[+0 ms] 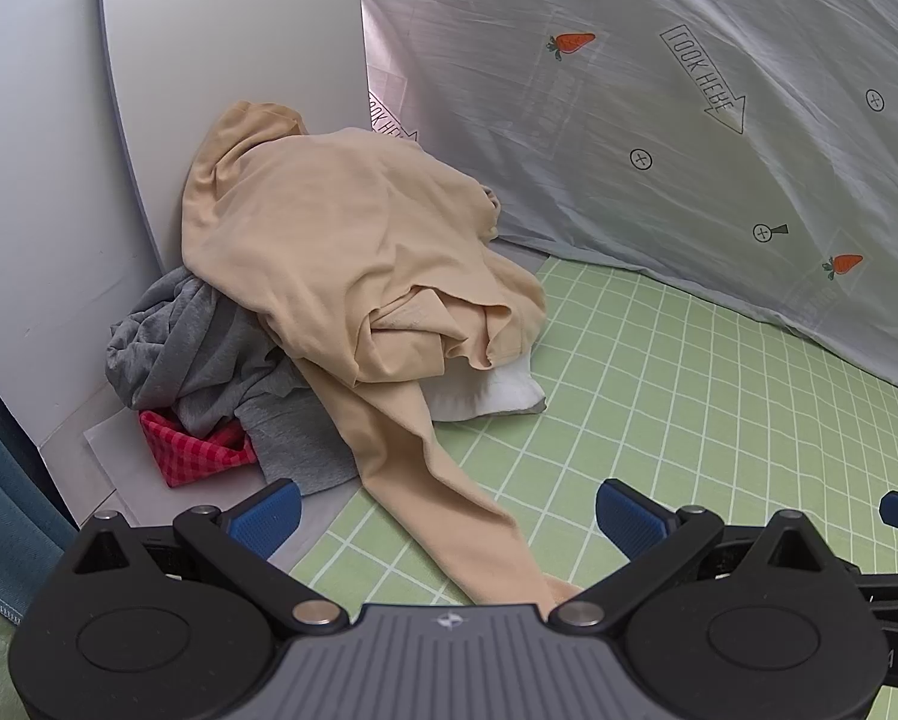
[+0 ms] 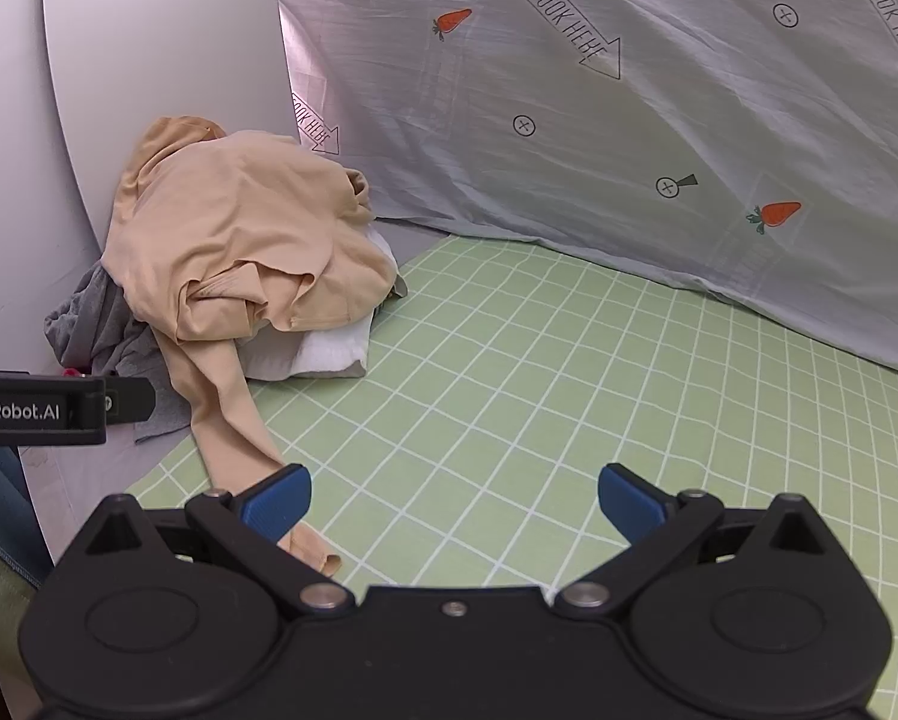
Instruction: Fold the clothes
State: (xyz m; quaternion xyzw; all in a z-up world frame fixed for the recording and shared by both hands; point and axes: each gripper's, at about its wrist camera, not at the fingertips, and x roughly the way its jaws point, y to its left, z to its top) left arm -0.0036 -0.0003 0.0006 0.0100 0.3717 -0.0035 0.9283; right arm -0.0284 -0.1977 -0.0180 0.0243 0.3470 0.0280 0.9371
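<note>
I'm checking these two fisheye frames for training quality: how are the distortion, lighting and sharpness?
Left wrist view: dark vignette corners, the green checked sheet's grid lines bow strongly, light is soft and even, and the beige garment is sharp. Right wrist view: same barrel bending on the sheet, only a faint shadow under the clothes pile, no glare, and the carrot-print cover reads crisply.
</note>
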